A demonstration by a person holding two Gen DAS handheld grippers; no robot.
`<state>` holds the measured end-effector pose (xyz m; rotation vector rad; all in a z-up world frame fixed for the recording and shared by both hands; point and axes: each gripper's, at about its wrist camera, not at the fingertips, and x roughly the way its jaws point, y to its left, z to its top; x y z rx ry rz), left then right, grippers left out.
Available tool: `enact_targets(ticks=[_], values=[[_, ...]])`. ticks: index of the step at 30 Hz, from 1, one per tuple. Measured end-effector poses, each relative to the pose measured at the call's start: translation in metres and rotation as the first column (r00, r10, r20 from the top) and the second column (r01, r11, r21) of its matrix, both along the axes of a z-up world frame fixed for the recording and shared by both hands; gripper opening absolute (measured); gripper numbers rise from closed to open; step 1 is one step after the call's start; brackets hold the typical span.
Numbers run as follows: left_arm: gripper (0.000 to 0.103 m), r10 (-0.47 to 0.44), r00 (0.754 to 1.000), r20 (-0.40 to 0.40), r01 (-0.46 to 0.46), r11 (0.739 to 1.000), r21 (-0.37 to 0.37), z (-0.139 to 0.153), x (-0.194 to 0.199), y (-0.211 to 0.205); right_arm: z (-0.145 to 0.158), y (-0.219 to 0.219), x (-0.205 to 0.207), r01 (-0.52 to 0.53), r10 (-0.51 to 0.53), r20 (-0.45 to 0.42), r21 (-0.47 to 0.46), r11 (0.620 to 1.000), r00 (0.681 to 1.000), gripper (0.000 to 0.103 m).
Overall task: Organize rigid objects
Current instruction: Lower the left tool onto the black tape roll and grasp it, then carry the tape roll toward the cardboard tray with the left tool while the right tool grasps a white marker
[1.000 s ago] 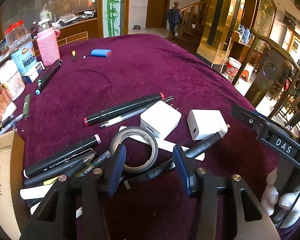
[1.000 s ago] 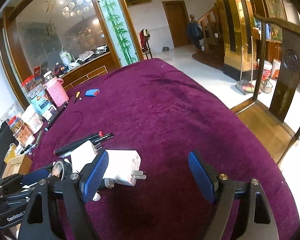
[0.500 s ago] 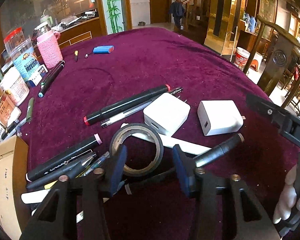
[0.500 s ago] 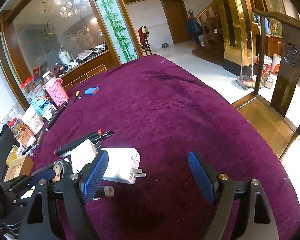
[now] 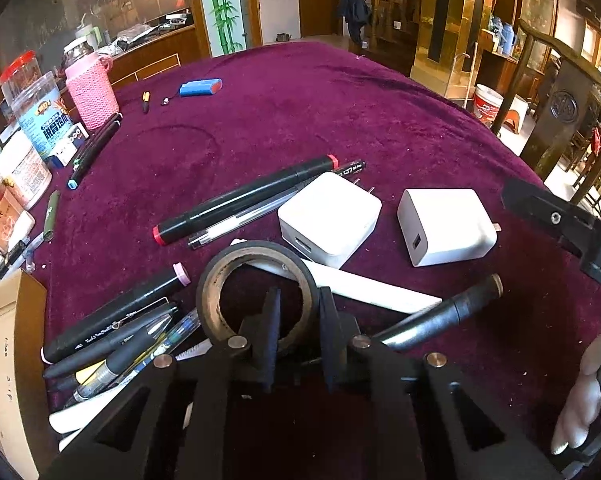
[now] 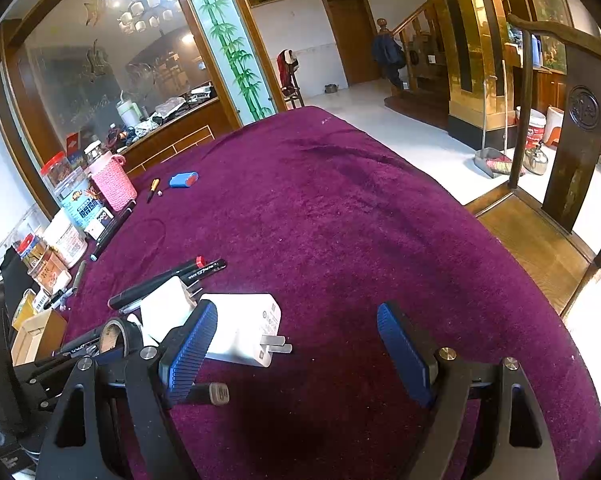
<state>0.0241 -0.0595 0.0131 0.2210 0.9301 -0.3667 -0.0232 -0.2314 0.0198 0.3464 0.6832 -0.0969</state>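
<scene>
Left tool [image 5: 300, 300] low on the purple worktop [image 5: 300, 112], jaws closing to a narrow gap astride the black pen [image 5: 440, 312]. No telling from here whether the pads already press on the barrel. Pen slanting away to the tool's right, brass-ringed end well clear of the fingers, near end hidden under the tool. Black tape roll [image 5: 216, 280] just ahead and to the left, near rim crowding the left finger. White chargers [image 5: 328, 216] further ahead, a heap of markers [image 5: 112, 320] off to the left. Right tool [image 6: 296, 312] spread wide and empty above bare cloth.

Probably a light, stiff thing, that pen, with a smooth round barrel apt to roll or swivel between flat pads. Best taken square across the barrel and close to mid-length. Held near one end, liable to droop at the other. Worth keeping the tape rim out of the pinch.
</scene>
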Motion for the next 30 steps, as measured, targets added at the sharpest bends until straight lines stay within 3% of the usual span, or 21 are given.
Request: enact_targets(ticks=[5,11,15,19,22,28,30], values=[[0.011,0.028,1.000,0.012,-0.026,0.993,-0.112,0.022,-0.009,0.019,-0.002,0.000,0.000,0.002,-0.002,-0.006,-0.003,1.000,1.000,0.085],[0.011,0.086,0.996,0.009,-0.079,0.950,-0.303,0.058,-0.042,0.076,-0.004,0.001,0.004,0.007,-0.007,-0.024,0.002,1.000,1.000,0.085],[0.011,0.141,0.990,0.026,-0.120,0.914,-0.387,0.080,-0.072,0.125,-0.006,0.002,0.006,-0.005,0.005,-0.036,0.010,1.000,0.999,0.085],[0.011,0.200,0.978,0.060,-0.160,0.902,-0.402,0.093,-0.101,0.166,0.000,0.010,0.000,-0.045,0.045,-0.028,0.012,0.999,0.999,0.085],[0.011,0.249,0.964,0.094,-0.200,0.910,-0.363,0.094,-0.117,0.192,0.011,0.034,-0.009,-0.161,0.161,-0.023,0.031,0.987,0.987,0.085],[0.011,0.338,0.939,0.072,-0.288,0.881,-0.374,0.079,-0.133,0.235,0.012,0.122,-0.016,-0.450,0.444,-0.122,-0.026,0.892,0.887,0.085],[0.011,0.352,0.934,0.060,-0.302,0.869,-0.393,0.076,-0.138,0.245,0.013,0.135,-0.014,-0.439,0.427,-0.136,-0.072,0.896,0.894,0.085]])
